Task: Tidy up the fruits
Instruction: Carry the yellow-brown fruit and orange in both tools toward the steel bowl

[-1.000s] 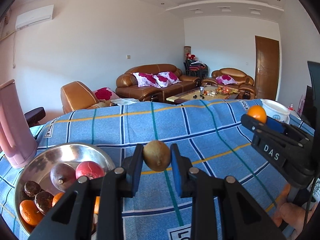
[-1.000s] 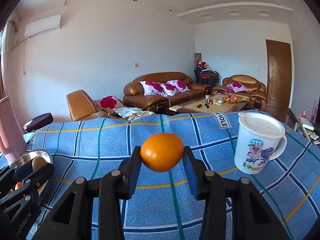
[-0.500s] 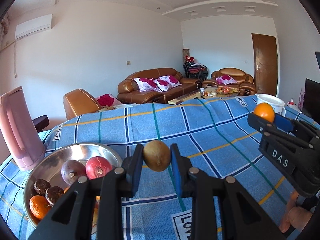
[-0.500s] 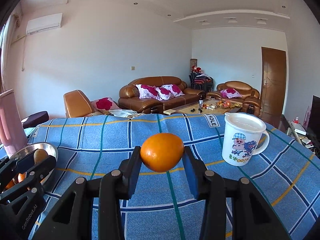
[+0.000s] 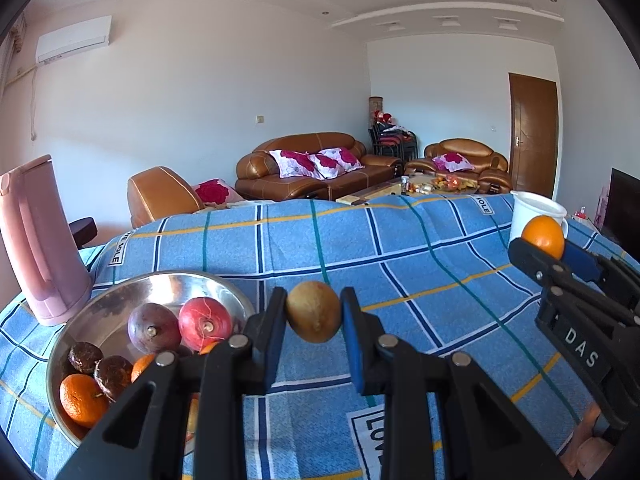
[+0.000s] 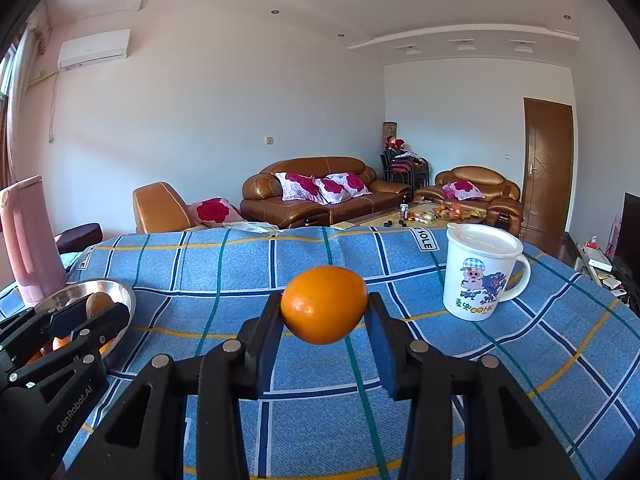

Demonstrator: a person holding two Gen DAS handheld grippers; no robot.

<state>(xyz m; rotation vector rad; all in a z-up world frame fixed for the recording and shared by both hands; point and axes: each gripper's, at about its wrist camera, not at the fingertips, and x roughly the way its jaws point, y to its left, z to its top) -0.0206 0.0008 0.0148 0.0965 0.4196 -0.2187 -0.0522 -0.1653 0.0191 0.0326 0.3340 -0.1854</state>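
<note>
My left gripper (image 5: 313, 316) is shut on a brown kiwi (image 5: 313, 311), held above the blue checked tablecloth just right of a steel bowl (image 5: 120, 300). The bowl holds a red apple (image 5: 205, 322), a purple passion fruit (image 5: 154, 327), a mandarin (image 5: 82, 400) and dark round fruits. My right gripper (image 6: 325, 316) is shut on an orange (image 6: 324, 310) and hovers over the cloth's middle. In the left wrist view the right gripper (image 5: 548, 250) shows at the right edge with the orange (image 5: 543, 236). In the right wrist view the left gripper (image 6: 94, 310) with the kiwi (image 6: 98, 303) stands over the bowl (image 6: 116, 286).
A pink kettle (image 5: 36, 240) stands left of the bowl at the table's left edge. A white cartoon mug (image 6: 478, 272) with a lid stands at the right. Beyond the table are brown leather sofas (image 6: 320, 192) and a coffee table.
Both grippers have drawn back from the table's far edge, so the bowl, kettle and mug show more fully. The kiwi and orange stay gripped as before.
</note>
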